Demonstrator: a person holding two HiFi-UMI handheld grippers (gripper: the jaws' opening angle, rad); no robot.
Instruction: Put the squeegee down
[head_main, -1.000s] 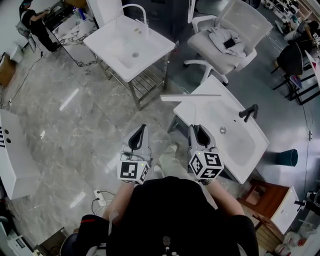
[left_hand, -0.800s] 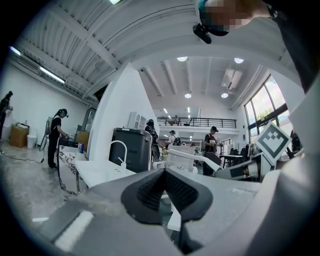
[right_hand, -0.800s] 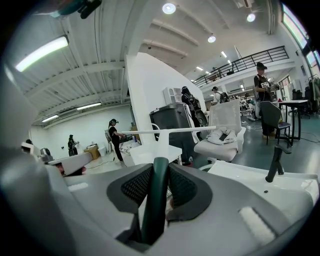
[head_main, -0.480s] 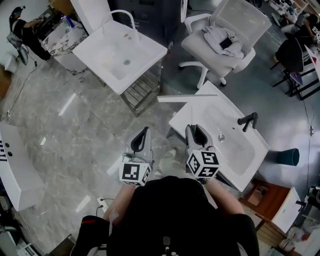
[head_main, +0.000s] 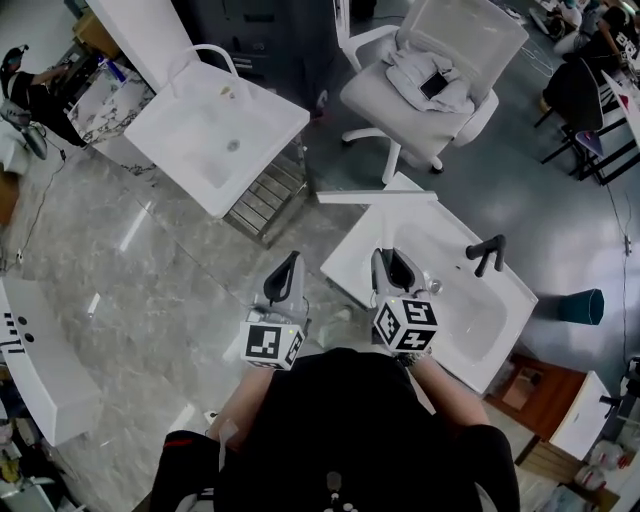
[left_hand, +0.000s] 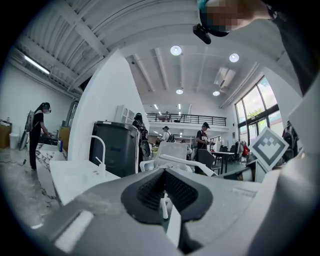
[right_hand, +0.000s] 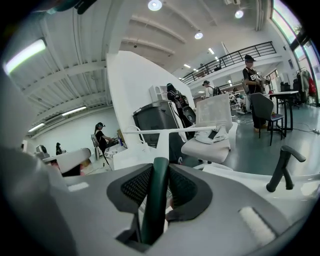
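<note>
The squeegee has a long white blade (head_main: 380, 196) (right_hand: 170, 131) and a dark green handle (right_hand: 154, 200). My right gripper (head_main: 393, 262) (right_hand: 156, 167) is shut on that handle, and the blade hangs crosswise above the far corner of a white basin (head_main: 350, 255) with a black faucet (head_main: 487, 253) (right_hand: 281, 167). My left gripper (head_main: 287, 268) (left_hand: 164, 175) is level beside it over the grey floor, its pads together with nothing between them.
A second white basin (head_main: 215, 130) with a white faucet stands at the back left on a metal frame. A white office chair (head_main: 440, 70) with clothes on it is behind the near basin. A white counter (head_main: 40, 370) is at left, a teal bin (head_main: 582, 305) at right.
Both grippers have moved forward together, and the basin with the black faucet now lies closer under the right one. The squeegee stays in the right gripper.
</note>
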